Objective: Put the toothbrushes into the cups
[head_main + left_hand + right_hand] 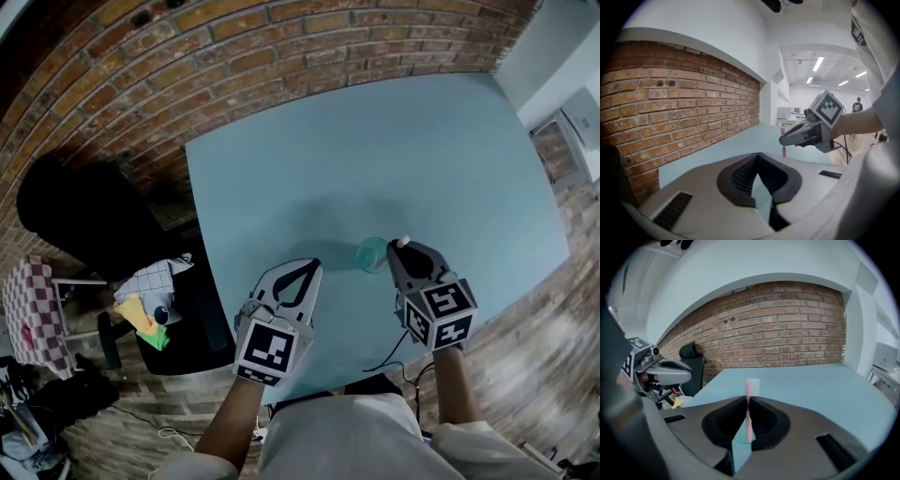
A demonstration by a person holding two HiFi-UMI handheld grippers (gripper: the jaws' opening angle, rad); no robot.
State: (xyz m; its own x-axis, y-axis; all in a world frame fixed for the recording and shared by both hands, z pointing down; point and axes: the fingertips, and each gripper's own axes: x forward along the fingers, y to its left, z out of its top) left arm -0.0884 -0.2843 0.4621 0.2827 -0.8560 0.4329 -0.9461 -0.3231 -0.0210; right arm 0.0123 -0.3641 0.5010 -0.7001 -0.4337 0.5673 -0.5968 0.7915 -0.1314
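1. Toward the near edge of the pale blue table (422,150), the right gripper (404,247) hovers just beside a teal cup (371,254). Its jaws are pinched tight on a pink toothbrush (748,420).
2. Seen from the right gripper view, the brush stands upright between the jaws, with the bristle head above the tips. The hold is on the handle just under the head, and the rest of the handle runs down behind the jaws.
3. Whether the handle's lower end is already over the cup's mouth cannot be told.
4. At the cup's left, near it but not touching, the left gripper (757,155) has its jaws closed together with nothing between them.
5. The toothbrush is probably light, stiff plastic, thin and smooth, so it could pivot or slip in a narrow pinch. A grip on the handle, as now, suits it and spares the bristles.
6. The cup looks light too and stands free on the table, so a knock from the handle could tip or slide it. Lowering the brush straight down seems the safer way.
7. Only one cup and one toothbrush show in these views.
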